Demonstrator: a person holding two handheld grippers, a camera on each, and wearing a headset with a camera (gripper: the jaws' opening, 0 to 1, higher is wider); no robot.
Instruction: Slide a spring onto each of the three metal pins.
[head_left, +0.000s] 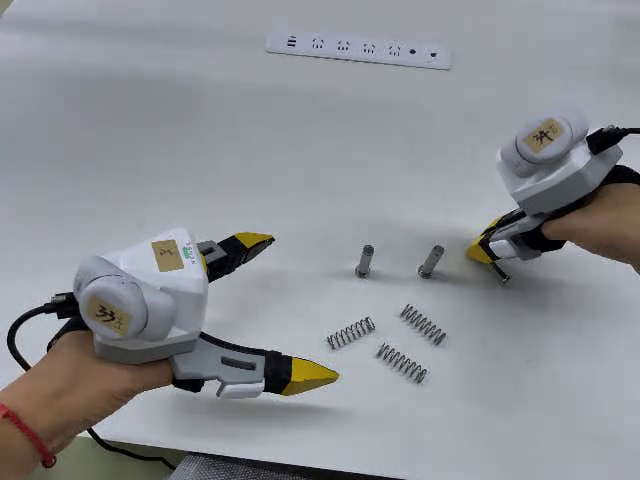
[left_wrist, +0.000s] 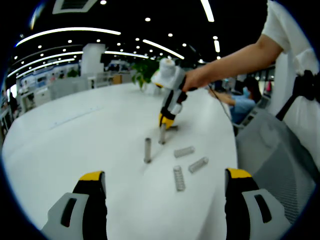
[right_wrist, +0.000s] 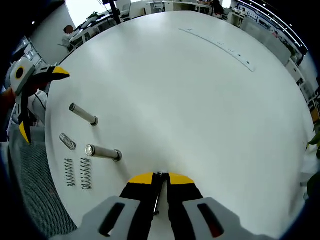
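R tool (head_left: 479, 252) on pin (head_left: 499, 271), sticker (head_left: 545, 134) illegible

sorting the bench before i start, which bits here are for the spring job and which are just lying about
For the job:
standing pins
third pin, held in the shut right claw
springs
open left claw

Lying about:
power strip, far side of the table

Table (head_left: 150, 120): 3 springs (head_left: 351, 333), 2 pins (head_left: 365, 261)

Head view looks down on table (head_left: 200, 150); gripper views face inward, low, sharing pins (left_wrist: 147, 150), springs (left_wrist: 179, 178).
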